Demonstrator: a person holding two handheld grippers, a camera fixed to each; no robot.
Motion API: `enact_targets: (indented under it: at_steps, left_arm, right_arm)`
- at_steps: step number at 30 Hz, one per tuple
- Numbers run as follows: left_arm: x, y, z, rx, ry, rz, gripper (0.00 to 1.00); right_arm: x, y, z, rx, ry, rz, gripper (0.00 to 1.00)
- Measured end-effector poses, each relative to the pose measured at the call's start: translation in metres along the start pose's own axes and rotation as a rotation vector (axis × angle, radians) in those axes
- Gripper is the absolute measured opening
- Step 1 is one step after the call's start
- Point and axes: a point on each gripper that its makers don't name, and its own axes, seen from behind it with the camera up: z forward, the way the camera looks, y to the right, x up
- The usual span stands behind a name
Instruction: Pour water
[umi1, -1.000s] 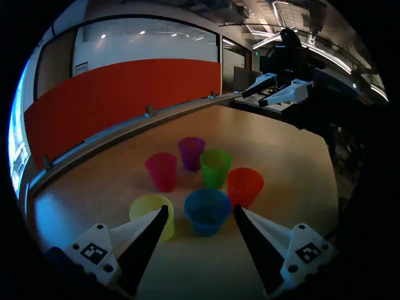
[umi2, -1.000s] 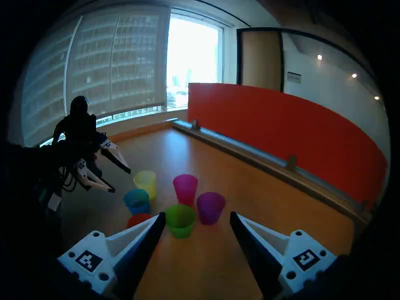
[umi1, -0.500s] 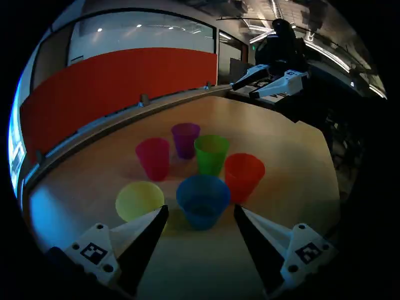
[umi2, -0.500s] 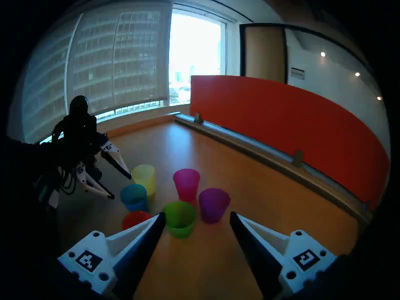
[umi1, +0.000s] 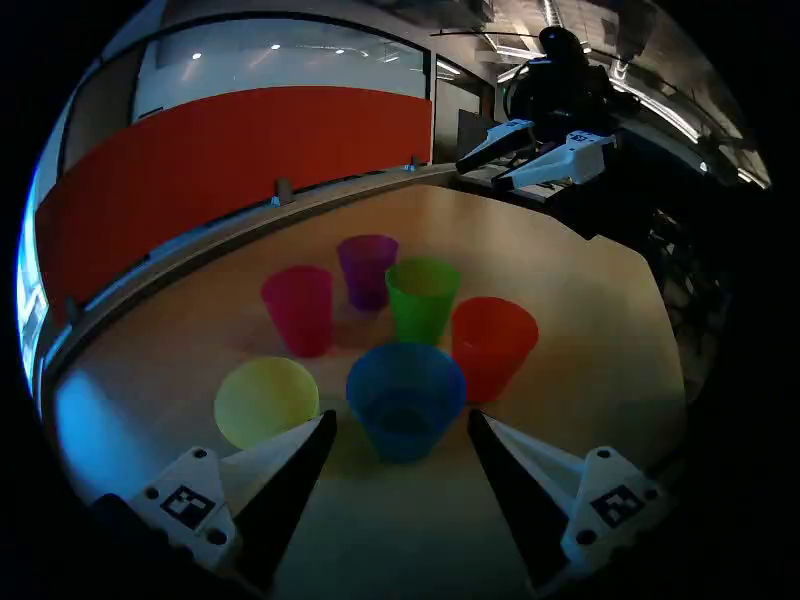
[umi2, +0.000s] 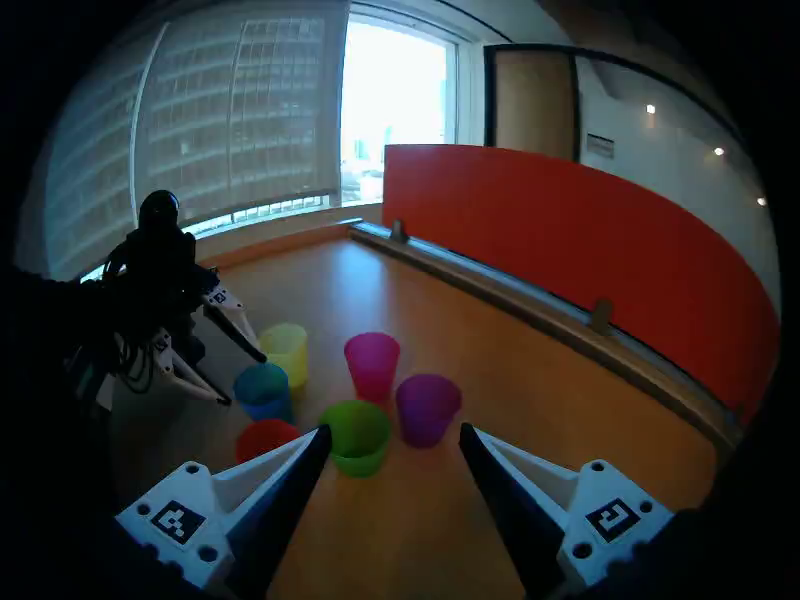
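Blue cup (umi1: 405, 400) awaits the pour

It stands on the bench (umi1: 560, 290), just ahead of the left tool (umi1: 400, 415), which gapes empty; yellow cup (umi1: 265, 400) at its 9 o'clock. Right tool (umi2: 393, 430) likewise spread, empty. Likely light, thin plastic, squashy: grip mid-wall, gently. No readable writing.

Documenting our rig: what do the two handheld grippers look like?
The left gripper and right gripper match: two long fingers tapering to points, white outside, black inside, each base bearing a square black-and-white marker and small screw holes. Farther off in the right gripper view, the left one shows a black body with loose cables.
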Motion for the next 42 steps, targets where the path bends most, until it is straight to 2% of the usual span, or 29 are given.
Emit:
enact_targets:
  at_steps: [26,42]
  left_arm:
    - [0.005,0.0,0.03,-0.018,-0.006,0.019,0.97]
    - [0.008,0.001,0.038,-0.021,-0.014,0.034,0.97]
  right_arm:
    - [-0.01,0.01,0.018,0.008,-0.022,0.003,1.0]
    - [-0.01,0.012,0.018,0.008,-0.02,0.003,0.99]
